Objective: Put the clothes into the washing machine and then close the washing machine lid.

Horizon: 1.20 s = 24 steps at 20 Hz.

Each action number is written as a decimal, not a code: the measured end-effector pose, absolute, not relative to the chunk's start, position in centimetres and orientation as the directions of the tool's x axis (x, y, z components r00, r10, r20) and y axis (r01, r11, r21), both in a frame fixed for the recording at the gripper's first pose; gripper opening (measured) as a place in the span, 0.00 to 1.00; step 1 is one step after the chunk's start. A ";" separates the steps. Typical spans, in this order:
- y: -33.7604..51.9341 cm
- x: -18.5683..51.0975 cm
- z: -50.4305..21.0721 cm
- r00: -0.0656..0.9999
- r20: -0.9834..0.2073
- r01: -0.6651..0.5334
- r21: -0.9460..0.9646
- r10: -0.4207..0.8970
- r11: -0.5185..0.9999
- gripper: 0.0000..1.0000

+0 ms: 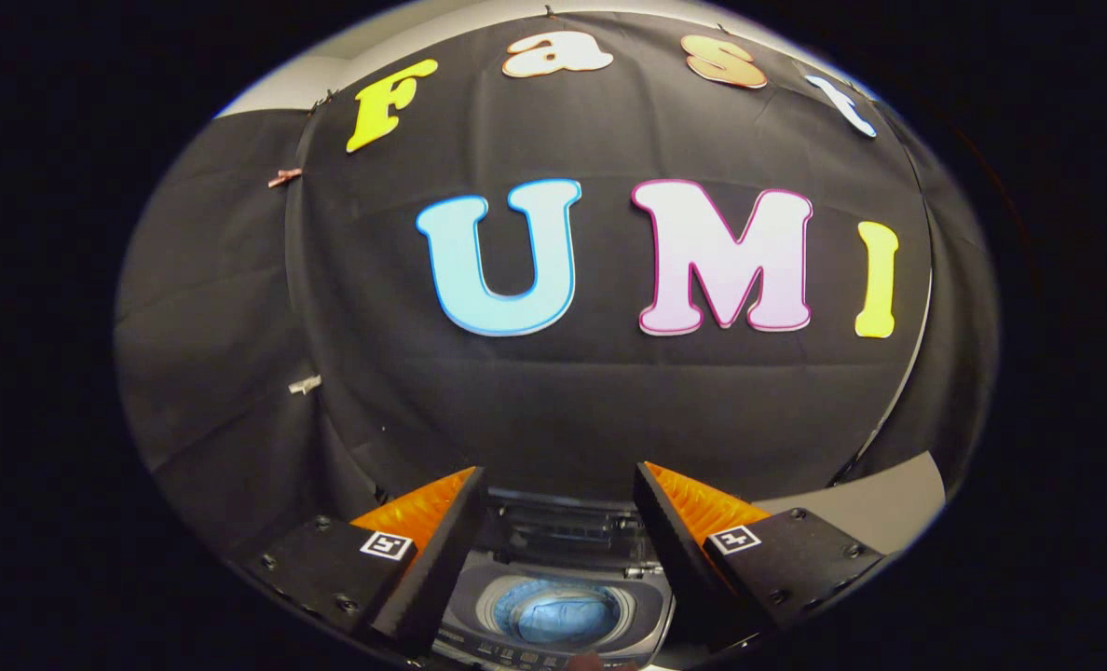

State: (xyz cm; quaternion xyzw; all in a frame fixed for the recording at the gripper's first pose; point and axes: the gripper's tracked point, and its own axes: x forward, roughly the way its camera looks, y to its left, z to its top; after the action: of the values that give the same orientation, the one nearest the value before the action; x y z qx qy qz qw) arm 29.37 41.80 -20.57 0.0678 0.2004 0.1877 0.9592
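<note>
Tongs (558, 494) hang released, fingers spread wide with nothing between them. Below and just beyond them stands the washing machine (553, 606), lid (563, 527) raised behind its drum, blue clothes (558, 613) lying inside.

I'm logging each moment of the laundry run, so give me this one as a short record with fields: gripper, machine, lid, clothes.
gripper: gripper open, fingers apart, holding nothing
machine: washing machine seen between and below the fingers, against the booth's black cloth wall
lid: lid raised at the back, drum uncovered
clothes: blue clothes lying inside the drum
step left: closing the lid
</note>
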 end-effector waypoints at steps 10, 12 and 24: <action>43.4 35.6 -20.9 0.800 -0.430 -0.349 0.233 0.418 0.908 0.99; 42.7 37.3 -22.4 0.809 -0.449 -0.307 0.225 0.378 0.925 0.99; 46.6 40.3 -38.2 0.712 -0.636 -0.212 0.208 0.296 0.955 0.99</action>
State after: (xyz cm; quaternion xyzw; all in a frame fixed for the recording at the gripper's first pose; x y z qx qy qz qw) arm 40.32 46.61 -38.20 0.0597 0.3536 0.1377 0.9233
